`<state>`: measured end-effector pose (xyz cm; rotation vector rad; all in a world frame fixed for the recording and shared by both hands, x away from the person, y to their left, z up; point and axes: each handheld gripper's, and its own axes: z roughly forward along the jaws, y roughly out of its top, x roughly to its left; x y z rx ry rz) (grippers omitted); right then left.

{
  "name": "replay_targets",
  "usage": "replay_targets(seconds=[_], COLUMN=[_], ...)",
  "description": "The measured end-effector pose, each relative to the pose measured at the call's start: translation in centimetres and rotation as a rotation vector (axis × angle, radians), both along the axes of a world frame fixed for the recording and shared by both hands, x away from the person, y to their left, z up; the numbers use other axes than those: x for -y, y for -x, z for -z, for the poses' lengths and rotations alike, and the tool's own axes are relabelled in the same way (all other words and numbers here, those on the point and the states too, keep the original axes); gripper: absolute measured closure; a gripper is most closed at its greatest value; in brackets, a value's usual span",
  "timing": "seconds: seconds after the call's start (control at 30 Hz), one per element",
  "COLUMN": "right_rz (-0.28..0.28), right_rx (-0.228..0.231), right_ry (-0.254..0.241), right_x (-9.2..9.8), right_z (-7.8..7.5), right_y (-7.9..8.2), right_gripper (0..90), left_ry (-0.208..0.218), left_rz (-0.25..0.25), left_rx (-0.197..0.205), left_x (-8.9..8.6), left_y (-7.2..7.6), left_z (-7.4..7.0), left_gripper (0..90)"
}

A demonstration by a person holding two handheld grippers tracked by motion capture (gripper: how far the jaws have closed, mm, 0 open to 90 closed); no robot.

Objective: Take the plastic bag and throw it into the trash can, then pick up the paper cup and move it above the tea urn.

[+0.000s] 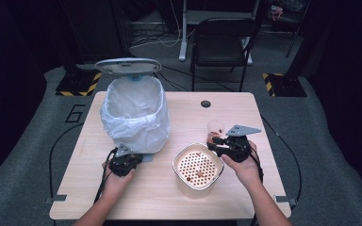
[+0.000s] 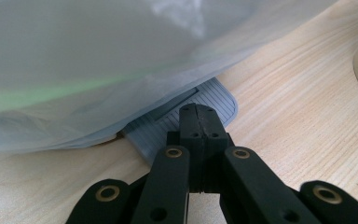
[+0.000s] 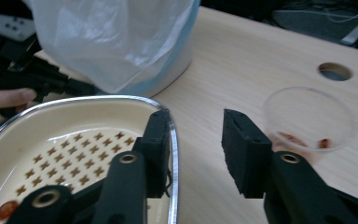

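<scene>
**Two hand-held grippers at a bin and a bowl**

Much of the bin (image 1: 134, 110) is hidden by its white bag (image 1: 122, 117), and what lies inside cannot be made out. The bin's far side is cut off in the left gripper view. A grey ribbed pedal (image 2: 214, 100) is seen poking out from under the bag.

The left hand-held gripper (image 2: 198, 119) is held low by the bin's foot, with its jaws pressed tight together and resting on the pedal. The lid (image 1: 128, 66) is seen standing open.

The right hand-held gripper (image 3: 196, 140) is held at the right edge of the bowl (image 1: 198, 169). Its jaws are spread apart, with nothing held; one jaw is seen over the bowl's rim.

A tray with star holes is seen in the cream bowl, with small reddish bits on it. A clear cup (image 3: 310, 119) with a few red bits is stood on the tabletop (image 1: 264, 188) just beside the right gripper.
</scene>
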<state>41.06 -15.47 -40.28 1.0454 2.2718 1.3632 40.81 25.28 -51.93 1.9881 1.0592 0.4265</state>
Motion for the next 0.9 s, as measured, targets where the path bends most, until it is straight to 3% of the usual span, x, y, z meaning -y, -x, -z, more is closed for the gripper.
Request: replay_targets(seconds=[0.1, 0.2, 0.37, 0.5, 0.63, 0.8, 0.9], right_rz=[0.039, 0.112, 0.201, 0.232, 0.223, 0.217, 0.213], right_rx=[0.007, 0.028, 0.021, 0.023, 0.024, 0.044, 0.030], right_ry=[-0.040, -0.069, 0.004, 0.031, 0.074, 0.060, 0.066], right_x=[1.6, 3.5, 5.5, 5.7, 5.0, 4.1, 3.5], right_z=[-0.7, -0.8, 1.2, 3.3, 4.5, 5.2, 5.6], right_y=[-0.6, -1.5, -3.1, -3.8, -4.5, -5.5, -6.3], right_gripper=[54.9, 48.3, 39.3, 30.7, 21.6, 17.6, 15.6], left_ry=[0.001, 0.002, -0.002, 0.003, 0.003, 0.001, 0.003], left_rz=[-0.001, -0.001, 0.004, -0.001, 0.000, 0.003, 0.001], left_rx=[-0.001, 0.001, 0.001, 0.003, 0.005, 0.002, 0.003], left_x=[0.0, 0.0, -0.1, 0.0, 0.0, -0.1, 0.0], left_y=[0.0, 0.0, 0.0, 0.0, 0.0, 0.0, 0.0], left_z=[0.0, 0.0, 0.0, 0.0, 0.0, 0.0, 0.0], left_gripper=[90.0, 90.0, 90.0, 90.0, 90.0, 90.0, 90.0])
